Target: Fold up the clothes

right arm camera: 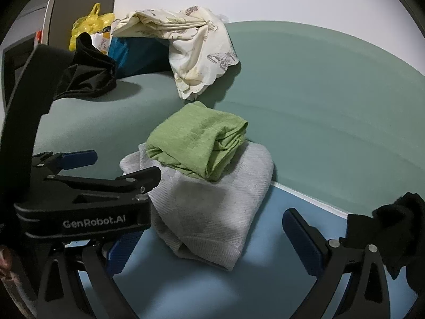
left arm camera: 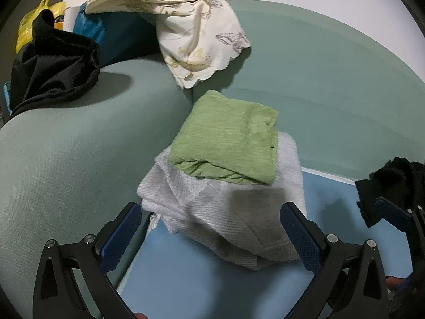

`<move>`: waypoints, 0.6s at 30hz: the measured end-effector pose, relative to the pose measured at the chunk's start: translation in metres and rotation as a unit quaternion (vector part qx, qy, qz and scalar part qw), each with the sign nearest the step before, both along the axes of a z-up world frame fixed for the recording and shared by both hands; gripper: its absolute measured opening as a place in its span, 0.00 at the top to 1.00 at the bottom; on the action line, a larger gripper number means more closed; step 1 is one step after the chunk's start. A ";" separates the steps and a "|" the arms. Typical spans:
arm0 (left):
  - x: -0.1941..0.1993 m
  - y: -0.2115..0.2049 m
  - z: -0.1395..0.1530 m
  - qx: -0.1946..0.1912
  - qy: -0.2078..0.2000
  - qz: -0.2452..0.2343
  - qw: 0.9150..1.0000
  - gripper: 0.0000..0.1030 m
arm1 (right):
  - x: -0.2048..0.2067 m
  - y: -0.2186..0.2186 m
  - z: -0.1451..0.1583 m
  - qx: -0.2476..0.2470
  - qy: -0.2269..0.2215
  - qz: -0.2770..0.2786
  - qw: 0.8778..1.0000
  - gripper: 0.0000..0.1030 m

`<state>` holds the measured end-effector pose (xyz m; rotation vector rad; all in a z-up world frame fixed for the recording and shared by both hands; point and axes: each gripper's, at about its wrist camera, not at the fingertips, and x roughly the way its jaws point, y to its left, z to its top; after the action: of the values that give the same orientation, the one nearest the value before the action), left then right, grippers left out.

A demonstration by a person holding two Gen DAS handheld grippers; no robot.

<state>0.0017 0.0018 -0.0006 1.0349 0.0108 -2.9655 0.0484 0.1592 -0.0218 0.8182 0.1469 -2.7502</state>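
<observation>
The green sofa (left arm camera: 66, 172) is filling most of both views, w/ a blue cushion (left arm camera: 186, 279) running along the bottom of frame.

Done, as far as pics show: a white knit garment (left arm camera: 225, 212) is lying folded at centre frame, at the seam btwn the green seat and the blue cushion, and a smaller green garment (left arm camera: 225, 138) is sitting folded on top of it, touching, as a neat stack.

Left, by my read: a cream butterfly-print cloth (left arm camera: 191, 34) is hanging crumpled over a blue bag at upper centre, and a black garment (left arm camera: 53, 66) is slumping unfolded on the sofa arm at upper left. A yellow plastic bag (left arm camera: 29, 24) is sitting behind it. Another black cloth (right arm camera: 398, 228) is bunching at lower right, draping against the right claw's (right arm camera: 212, 247) outer finger; can't tell if it's folded.

Left claw (left arm camera: 212, 239) is hovering spread wide, near the white garment, pinching nothing. Right claw is also standing spread, nothing btwn its fingers.

So I'd judge roughly two pieces stacked, two or three waiting.
</observation>
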 end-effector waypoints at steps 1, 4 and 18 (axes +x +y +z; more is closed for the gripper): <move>0.002 0.004 -0.001 0.000 -0.001 0.000 1.000 0.00 | 0.000 -0.001 0.000 0.001 0.000 -0.001 1.000 0.00; 0.006 0.009 -0.004 0.010 -0.008 0.000 1.000 0.00 | 0.001 -0.003 -0.001 0.004 0.002 -0.002 1.000 0.00; 0.018 0.014 -0.004 -0.013 0.006 0.016 1.000 0.00 | 0.001 0.003 0.001 0.012 -0.009 -0.022 1.000 0.00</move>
<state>0.0194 0.0153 -0.0044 1.0058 -0.0098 -2.9347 0.0498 0.1618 -0.0203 0.8631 0.1607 -2.7861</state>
